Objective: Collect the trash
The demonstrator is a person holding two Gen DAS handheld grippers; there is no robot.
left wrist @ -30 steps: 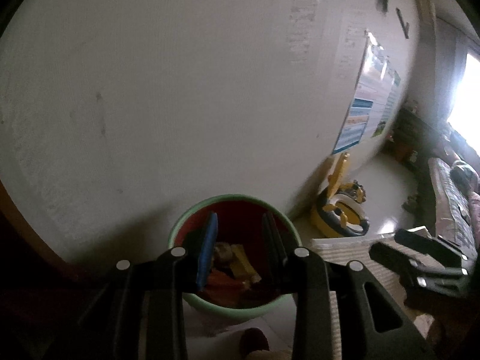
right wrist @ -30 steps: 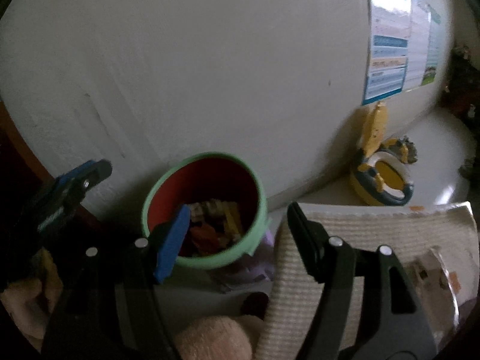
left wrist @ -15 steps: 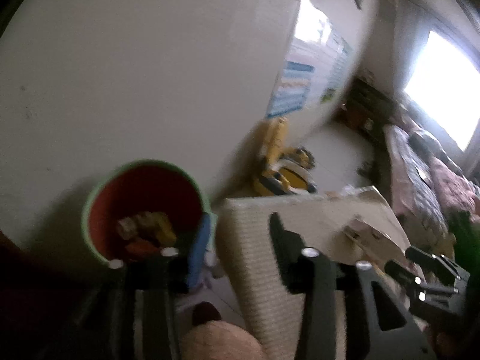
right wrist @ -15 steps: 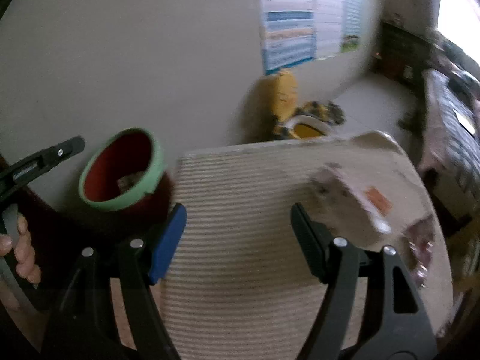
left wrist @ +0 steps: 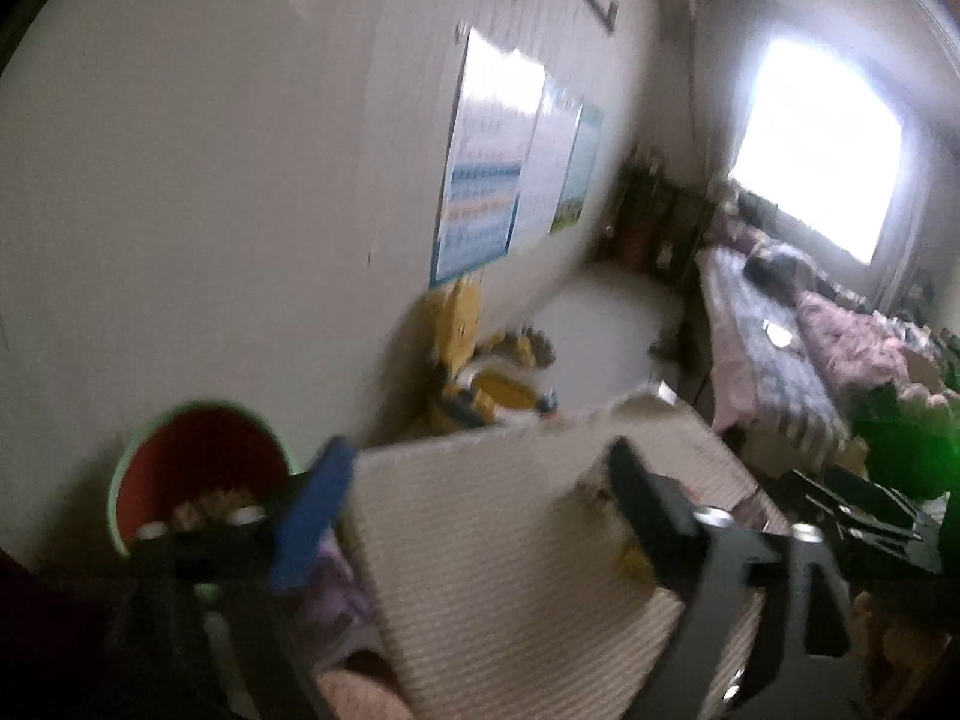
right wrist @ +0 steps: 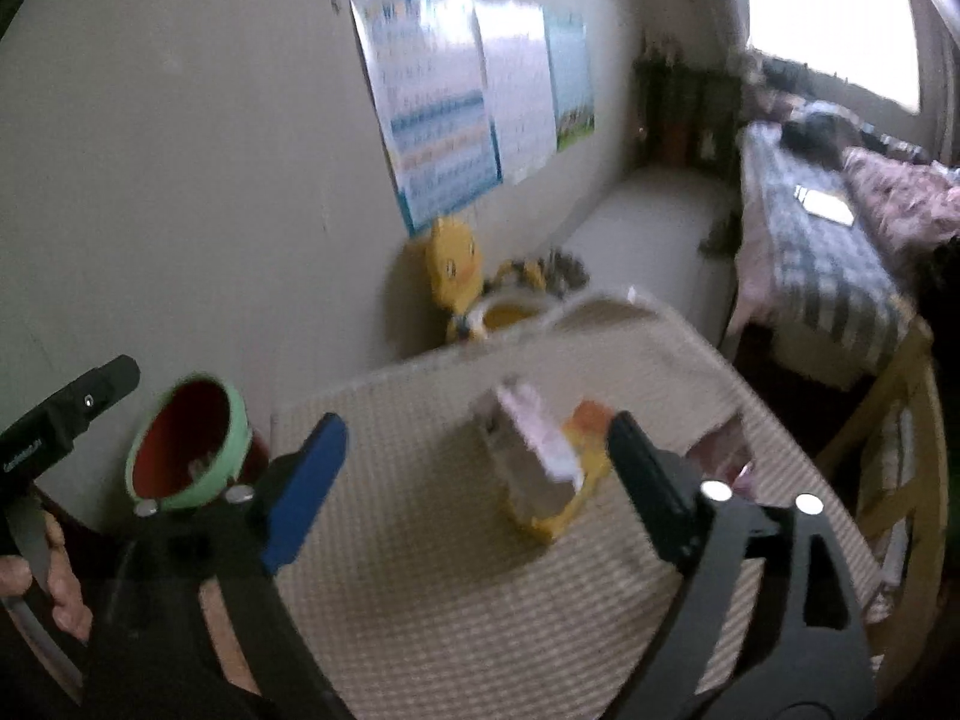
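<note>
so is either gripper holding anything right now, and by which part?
Nothing is held. The left gripper and right gripper both have jaws that have just been opening, with nothing between them. The trash lies untouched on the mat.

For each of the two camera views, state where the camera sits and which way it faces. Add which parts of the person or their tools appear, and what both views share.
Left wrist: on the left gripper, aimed along its open fingers over the mat-covered table toward the wall; the right gripper's tip shows at right.
Right wrist: on the right gripper, open, facing the wrappers on the table; the left hand shows at left.
Shared: the green-rimmed bin, wall posters, yellow duck potty, bed.
</note>
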